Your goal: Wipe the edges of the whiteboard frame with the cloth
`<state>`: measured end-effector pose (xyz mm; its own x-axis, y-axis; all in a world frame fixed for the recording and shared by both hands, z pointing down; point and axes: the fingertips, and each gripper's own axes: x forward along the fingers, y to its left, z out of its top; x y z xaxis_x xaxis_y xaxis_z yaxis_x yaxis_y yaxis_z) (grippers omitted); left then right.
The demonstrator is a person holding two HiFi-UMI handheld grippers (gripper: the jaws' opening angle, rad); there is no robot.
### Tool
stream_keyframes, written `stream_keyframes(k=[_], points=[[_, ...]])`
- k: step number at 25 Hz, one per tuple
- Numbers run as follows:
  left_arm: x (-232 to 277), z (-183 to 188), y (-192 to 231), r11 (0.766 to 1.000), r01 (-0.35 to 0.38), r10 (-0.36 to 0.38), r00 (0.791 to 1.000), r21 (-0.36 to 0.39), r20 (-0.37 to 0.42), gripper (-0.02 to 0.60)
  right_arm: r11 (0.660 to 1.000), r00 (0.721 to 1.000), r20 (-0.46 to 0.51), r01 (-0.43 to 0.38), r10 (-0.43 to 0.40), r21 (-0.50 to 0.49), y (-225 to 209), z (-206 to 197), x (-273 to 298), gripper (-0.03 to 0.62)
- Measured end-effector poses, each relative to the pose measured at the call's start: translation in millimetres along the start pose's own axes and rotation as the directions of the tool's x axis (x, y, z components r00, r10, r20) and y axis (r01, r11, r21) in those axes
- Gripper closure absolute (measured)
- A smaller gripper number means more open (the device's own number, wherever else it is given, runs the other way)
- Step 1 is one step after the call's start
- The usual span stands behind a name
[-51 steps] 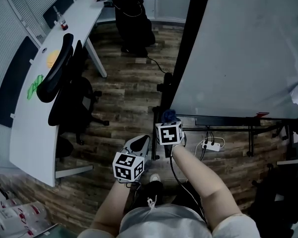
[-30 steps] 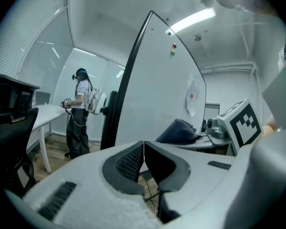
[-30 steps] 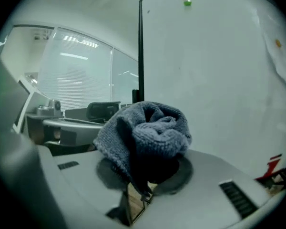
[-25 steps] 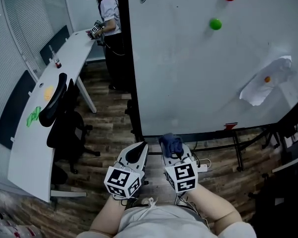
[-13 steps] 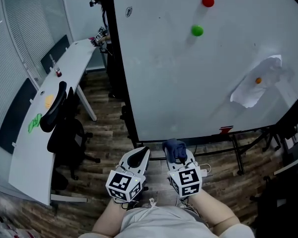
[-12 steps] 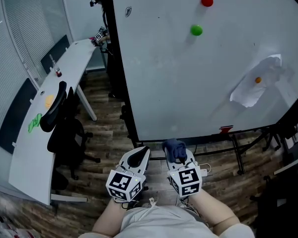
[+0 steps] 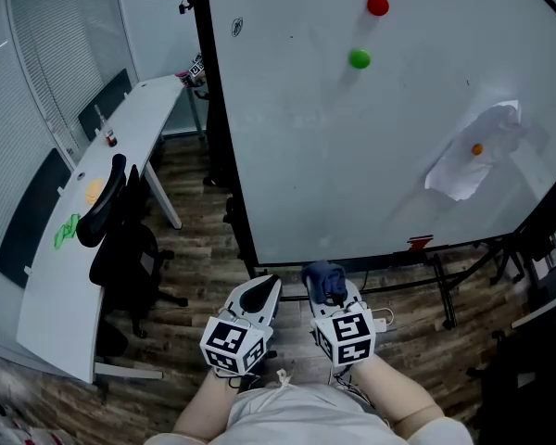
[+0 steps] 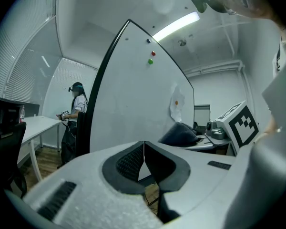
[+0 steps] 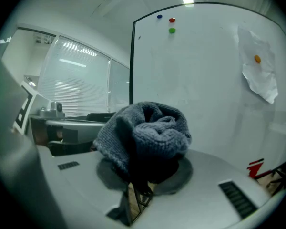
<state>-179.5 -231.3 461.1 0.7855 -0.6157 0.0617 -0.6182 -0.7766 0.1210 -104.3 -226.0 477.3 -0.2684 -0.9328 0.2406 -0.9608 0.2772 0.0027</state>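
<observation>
A large whiteboard (image 7: 380,137) with a thin black frame (image 7: 222,146) stands in front of me. In the right gripper view its left frame edge (image 9: 132,61) rises behind the cloth. My right gripper (image 7: 330,290) is shut on a bunched dark blue-grey knitted cloth (image 7: 323,277) (image 9: 145,132), held low just before the board's bottom edge. Beside it my left gripper (image 7: 257,294) is shut with nothing between its pads (image 8: 133,162). Both grippers sit close to my body, a short way from the frame.
Red (image 7: 378,6) and green (image 7: 359,58) magnets and a crumpled paper (image 7: 473,156) pinned by an orange magnet are on the board. A long white desk (image 7: 83,202) and a black office chair (image 7: 120,239) stand at left. A power strip (image 7: 382,318) and cables lie under the board.
Over two seconds my view swung up from the board's lower left corner to its whole face. Both grippers drew back toward my body, side by side. In the last half second almost nothing moved.
</observation>
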Motion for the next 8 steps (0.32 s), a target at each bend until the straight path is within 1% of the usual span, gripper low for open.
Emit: stream_keyframes(k=[8], points=[[7, -10, 0, 1.000, -0.010, 0.010, 1.000, -0.001, -0.018, 0.561, 1.000, 1.000, -0.003, 0.013, -0.013, 0.025, -16, -6, 3, 0.526]])
